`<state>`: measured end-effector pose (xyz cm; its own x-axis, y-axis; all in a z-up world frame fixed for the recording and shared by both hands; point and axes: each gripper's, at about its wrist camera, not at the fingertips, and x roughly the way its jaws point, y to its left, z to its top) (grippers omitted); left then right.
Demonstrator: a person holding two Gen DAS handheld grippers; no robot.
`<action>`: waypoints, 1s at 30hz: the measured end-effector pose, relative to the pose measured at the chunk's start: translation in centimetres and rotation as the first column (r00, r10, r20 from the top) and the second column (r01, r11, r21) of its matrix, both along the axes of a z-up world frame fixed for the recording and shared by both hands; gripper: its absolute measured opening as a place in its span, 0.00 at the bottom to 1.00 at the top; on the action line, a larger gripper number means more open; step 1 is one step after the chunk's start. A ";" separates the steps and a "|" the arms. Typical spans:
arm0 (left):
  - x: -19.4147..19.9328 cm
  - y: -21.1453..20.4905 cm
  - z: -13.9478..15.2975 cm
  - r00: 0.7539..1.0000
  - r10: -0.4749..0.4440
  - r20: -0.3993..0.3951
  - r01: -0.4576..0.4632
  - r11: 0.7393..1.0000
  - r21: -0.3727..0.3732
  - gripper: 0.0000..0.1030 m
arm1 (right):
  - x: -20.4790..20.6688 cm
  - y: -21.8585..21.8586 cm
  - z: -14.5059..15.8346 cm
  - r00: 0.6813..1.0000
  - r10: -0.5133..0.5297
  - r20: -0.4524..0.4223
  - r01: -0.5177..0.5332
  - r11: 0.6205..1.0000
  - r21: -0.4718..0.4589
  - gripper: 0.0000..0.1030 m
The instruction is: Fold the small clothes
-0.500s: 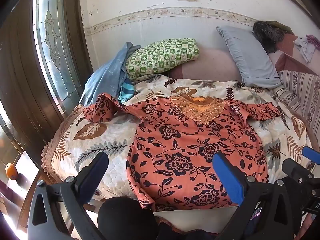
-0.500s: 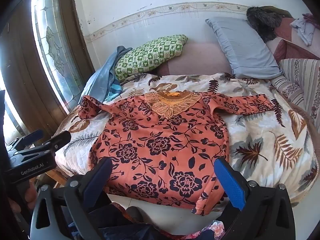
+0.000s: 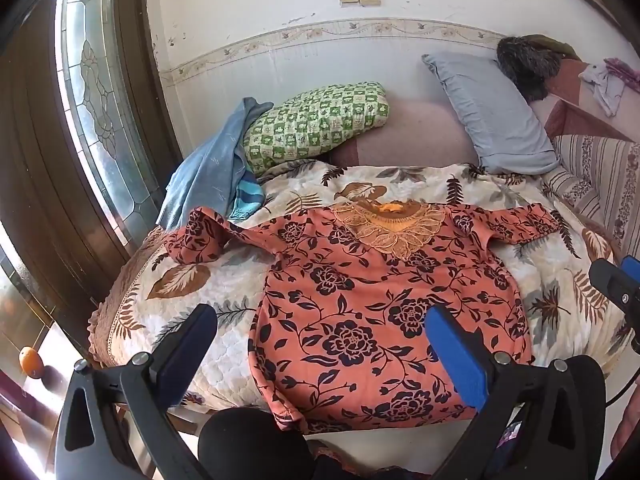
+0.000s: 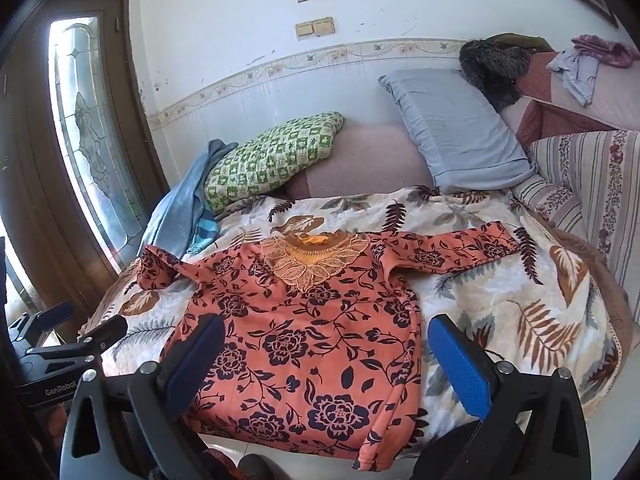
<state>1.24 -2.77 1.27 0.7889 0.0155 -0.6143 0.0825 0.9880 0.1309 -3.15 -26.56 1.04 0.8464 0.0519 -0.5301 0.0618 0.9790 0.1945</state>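
Note:
An orange top with dark flowers lies spread face up on the bed, its embroidered neck at the far end. It also shows in the right wrist view. Its left sleeve is bunched; its right sleeve lies stretched out. My left gripper is open and empty above the hem's left part. My right gripper is open and empty above the hem's right part, apart from the cloth.
A leaf-print quilt covers the bed. A green checked pillow, a blue cloth and a grey pillow lie at the far end. A door with a glass pane stands left. A striped cushion is on the right.
Both grippers have moved forward and up over the bed's near edge; the top now fills more of the space between the fingers. The top itself has not moved.

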 end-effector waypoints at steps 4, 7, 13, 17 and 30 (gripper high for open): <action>0.1 -0.4 -0.1 1.000 0.000 -0.007 0.000 1.000 0.010 1.00 | 0.2 -0.7 -0.5 1.000 -0.012 -0.017 0.013 1.000 0.022 1.00; 0.2 -0.6 -0.2 1.000 -0.001 -0.010 0.001 1.000 0.017 1.00 | 0.2 -1.0 -0.9 1.000 -0.014 -0.024 0.015 0.999 0.032 1.00; 0.5 -0.7 -0.2 1.000 -0.002 -0.013 0.003 1.000 0.026 1.00 | 0.2 -1.1 -1.2 1.000 -0.020 -0.024 0.021 0.999 0.028 1.00; 1.2 -0.9 -0.4 1.000 -0.015 -0.025 0.015 0.999 0.031 1.00 | 0.6 -1.8 -1.3 0.999 -0.035 -0.024 0.036 0.999 0.030 1.00; 13.4 -0.9 -5.0 0.986 -0.019 -0.163 -0.004 0.990 -0.143 1.00 | 7.1 -12.9 -5.8 0.951 -0.284 -0.122 0.291 0.956 0.047 1.00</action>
